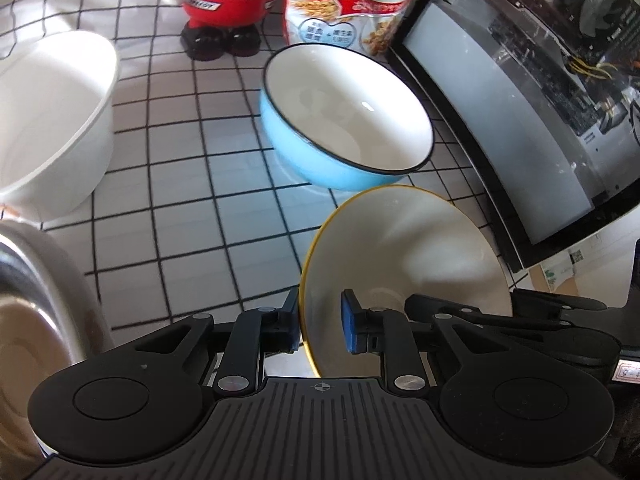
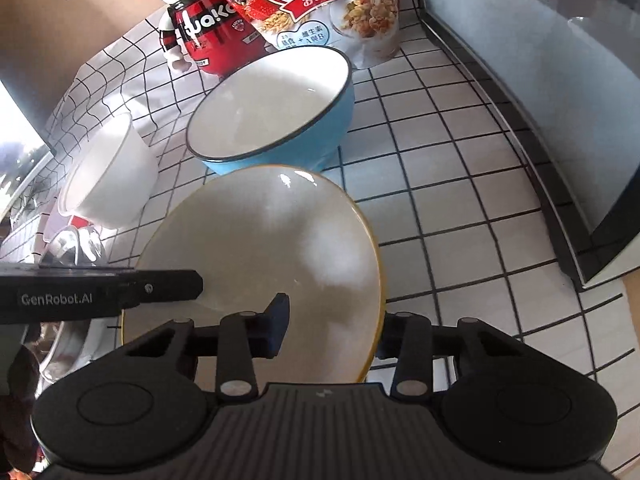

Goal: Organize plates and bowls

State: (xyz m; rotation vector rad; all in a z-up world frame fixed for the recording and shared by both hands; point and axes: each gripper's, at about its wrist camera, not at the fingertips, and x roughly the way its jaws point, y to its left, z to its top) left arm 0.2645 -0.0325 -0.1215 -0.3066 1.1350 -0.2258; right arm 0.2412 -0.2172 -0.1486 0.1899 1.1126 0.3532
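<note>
Two claws on one yellow-rimmed bowl

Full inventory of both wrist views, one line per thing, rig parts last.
yellow-rimmed bowl: 1, cream inside, nearest the cameras, tilted, both grippers on its rim
blue bowl: 1, light blue outside, white inside, dark rim, just behind the yellow-rimmed bowl
white bowl: 1, white, left on the cloth
metal bowl: 1, silver, lower left edge, partly cut off
cereal bag: 1, red and white, standing at the back
mascot bottle: 1, red and black, beside the bag
gridded cloth: 1, white with black lines, under everything
glass-sided case: 1, black frame, right
left gripper: 1, black, fingers straddling the near rim
right gripper: 1, black, rim between its fingers
</note>
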